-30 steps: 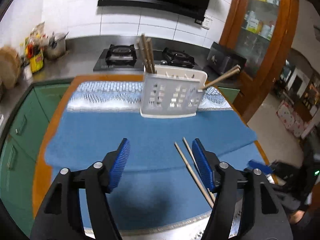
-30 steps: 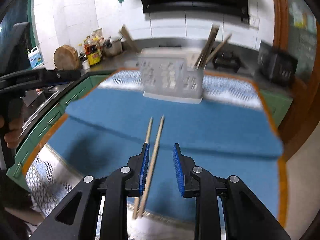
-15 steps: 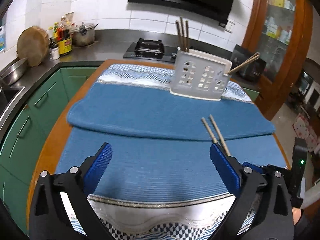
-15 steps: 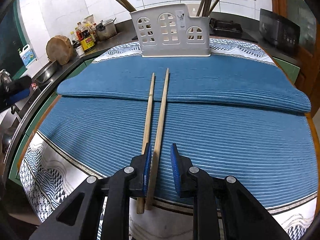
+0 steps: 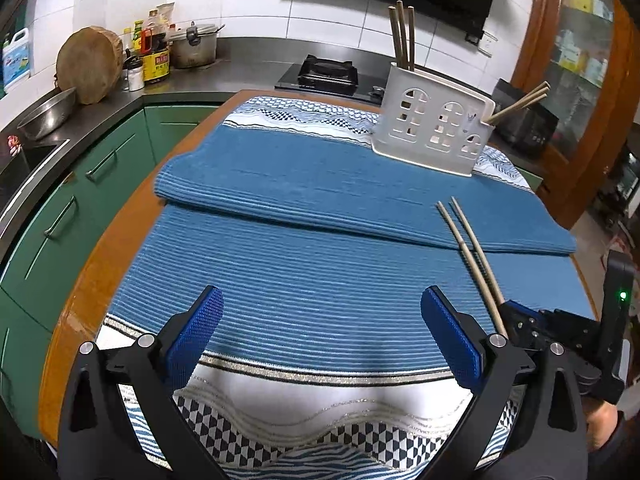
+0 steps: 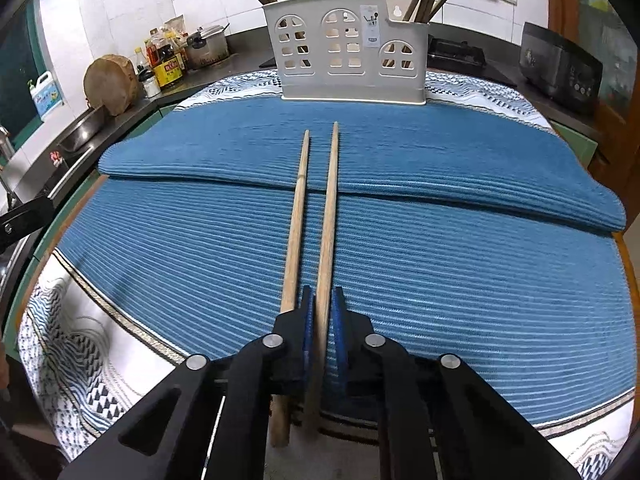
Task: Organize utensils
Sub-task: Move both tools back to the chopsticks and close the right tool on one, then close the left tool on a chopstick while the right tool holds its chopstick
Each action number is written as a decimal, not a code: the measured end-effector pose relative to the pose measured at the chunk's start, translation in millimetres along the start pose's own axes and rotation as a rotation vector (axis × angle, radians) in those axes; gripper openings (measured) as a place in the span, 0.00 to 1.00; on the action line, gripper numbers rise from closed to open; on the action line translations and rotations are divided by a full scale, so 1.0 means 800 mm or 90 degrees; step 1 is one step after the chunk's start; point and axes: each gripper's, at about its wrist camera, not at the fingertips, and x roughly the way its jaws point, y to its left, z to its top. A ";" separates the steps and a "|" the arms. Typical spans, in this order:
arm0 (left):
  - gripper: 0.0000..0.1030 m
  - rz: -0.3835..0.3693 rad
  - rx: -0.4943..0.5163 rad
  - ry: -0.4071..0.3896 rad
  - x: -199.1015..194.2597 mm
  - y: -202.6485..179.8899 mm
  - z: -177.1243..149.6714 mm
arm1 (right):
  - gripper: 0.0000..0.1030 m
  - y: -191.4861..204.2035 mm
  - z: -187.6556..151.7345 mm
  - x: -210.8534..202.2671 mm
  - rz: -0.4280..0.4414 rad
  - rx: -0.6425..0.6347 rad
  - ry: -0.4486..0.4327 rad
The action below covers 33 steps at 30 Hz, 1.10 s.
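Kitchen worktop (image 5: 80,280) w/ orange-wood edge carries a patterned cloth (image 5: 320,412) at the near end, then ribbed blue mats (image 5: 300,280), w/ a white utensil caddy (image 6: 348,48) holding more sticks at the far end and green cabinets (image 5: 60,216), sink and stove beyond. Left tongs (image 5: 320,332) hover spread wide over the near mat, gripping nothing. Right tongs (image 6: 322,320) are nearly closed around the right stick of the chopstick pair (image 6: 316,208); left stick lies just outside the left pad, both pointing toward the caddy.
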 end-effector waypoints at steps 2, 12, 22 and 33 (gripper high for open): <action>0.95 0.007 0.004 0.001 0.001 -0.003 -0.003 | 0.08 0.000 0.000 0.000 -0.003 -0.003 0.000; 0.95 -0.018 0.039 0.031 0.017 -0.060 -0.027 | 0.07 -0.026 -0.006 -0.033 -0.011 0.013 -0.033; 0.94 -0.032 0.100 0.050 0.040 -0.149 -0.046 | 0.07 -0.061 -0.017 -0.082 -0.003 0.034 -0.078; 0.52 -0.056 0.110 0.088 0.074 -0.204 -0.052 | 0.07 -0.089 -0.029 -0.096 0.012 0.060 -0.096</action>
